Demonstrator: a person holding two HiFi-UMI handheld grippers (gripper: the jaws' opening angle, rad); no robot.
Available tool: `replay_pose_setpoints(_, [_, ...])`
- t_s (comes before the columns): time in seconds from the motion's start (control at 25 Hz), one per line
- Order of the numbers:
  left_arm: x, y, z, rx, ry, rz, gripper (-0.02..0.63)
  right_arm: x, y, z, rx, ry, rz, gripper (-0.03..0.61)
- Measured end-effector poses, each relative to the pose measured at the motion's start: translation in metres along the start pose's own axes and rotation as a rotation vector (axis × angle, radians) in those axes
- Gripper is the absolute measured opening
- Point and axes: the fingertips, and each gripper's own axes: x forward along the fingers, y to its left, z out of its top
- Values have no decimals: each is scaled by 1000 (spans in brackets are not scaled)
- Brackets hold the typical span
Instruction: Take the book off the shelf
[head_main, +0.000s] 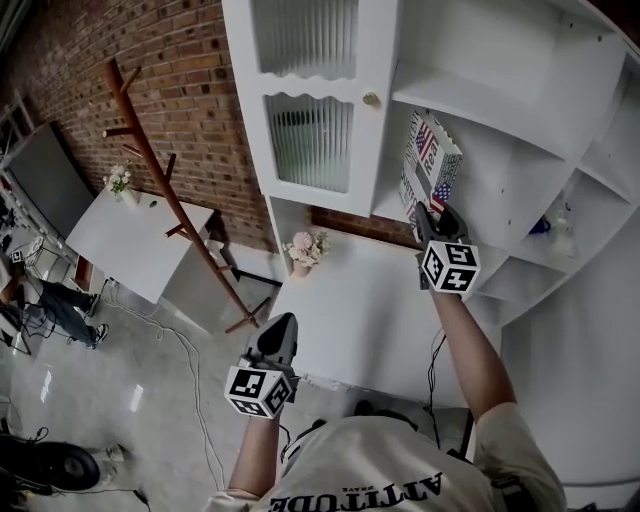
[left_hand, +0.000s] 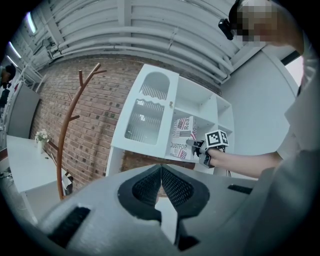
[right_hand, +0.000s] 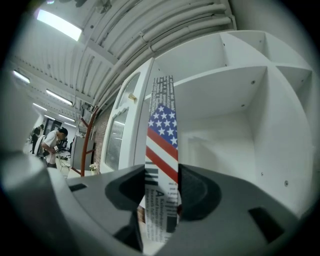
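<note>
The book (head_main: 430, 165), with a stars-and-stripes cover, stands tilted on the white shelf (head_main: 500, 110) beside the cabinet door. My right gripper (head_main: 428, 215) is raised to its lower edge. In the right gripper view the book's spine (right_hand: 161, 145) fills the gap between the two pads of my right gripper (right_hand: 161, 195), which is shut on it. The left gripper view also shows the book (left_hand: 182, 135) and the right gripper (left_hand: 200, 147) from afar. My left gripper (head_main: 280, 325) hangs low over the floor left of the desk, away from the shelf. Its jaws (left_hand: 161, 172) meet at the tips with nothing between them.
A glass-fronted cabinet door (head_main: 310, 130) stands just left of the book. Below the shelf is a white desk (head_main: 350, 330) with a small flower vase (head_main: 305, 248). A wooden coat rack (head_main: 170, 190) leans by the brick wall. A blue item (head_main: 540, 227) sits in a right compartment.
</note>
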Motion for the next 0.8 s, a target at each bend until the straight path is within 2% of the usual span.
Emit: replay_pose_setpoints(0.8, [-37,-12,-17,-9,33,-129,26,-115,4,16,25,-17,-87,175])
